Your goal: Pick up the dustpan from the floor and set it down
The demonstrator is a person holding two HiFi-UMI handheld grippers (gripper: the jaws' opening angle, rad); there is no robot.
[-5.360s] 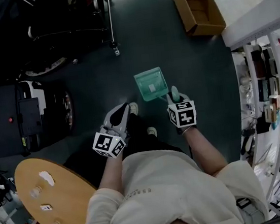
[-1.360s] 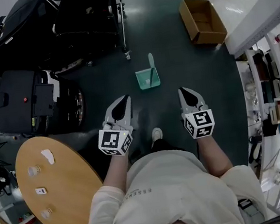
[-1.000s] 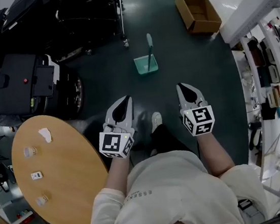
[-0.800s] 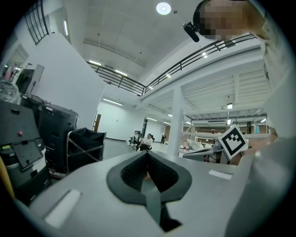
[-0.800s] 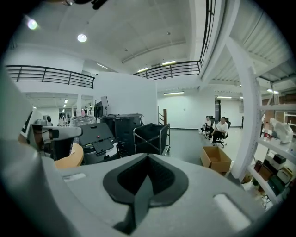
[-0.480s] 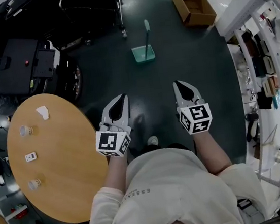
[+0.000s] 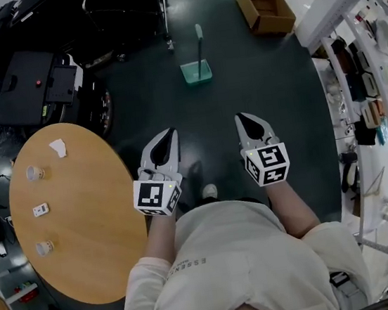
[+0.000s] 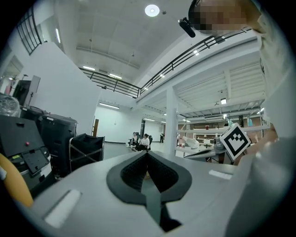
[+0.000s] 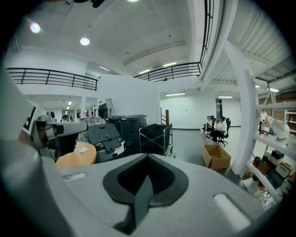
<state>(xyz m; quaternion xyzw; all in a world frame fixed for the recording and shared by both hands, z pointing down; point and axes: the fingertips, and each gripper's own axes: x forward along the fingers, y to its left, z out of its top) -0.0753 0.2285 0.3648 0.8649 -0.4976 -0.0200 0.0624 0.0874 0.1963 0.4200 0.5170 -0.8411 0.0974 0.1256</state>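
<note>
Closest in, the person in the pale shirt (image 7: 230, 266) has both tools held out low in front. The left hand-held gripper (image 7: 169, 133) has its jaws pressed together with nothing between them, and the right hand-held gripper (image 7: 240, 118) is closed and empty just the same. A light shoe (image 7: 209, 192) peeks out between the two. Off to the left, just beside the left hand-held gripper, there's the round wooden tabletop (image 7: 101, 255) with a few small white items (image 7: 40, 210) scattered on it. Move ahead across the dark green floor (image 7: 281, 118) and there it is: the teal plastic dustpan (image 7: 197, 73), standing on the floor with its long handle (image 7: 198, 40) rising from it. It is well apart from both grippers, out ahead and roughly midway between their lines, touched by neither. Farther out, an open brown cardboard box (image 7: 265, 8) lies to the right of the dustpan. Black carts and machines (image 7: 36, 86) crowd the left, and cluttered shelves (image 7: 366, 92) line the right edge.
</note>
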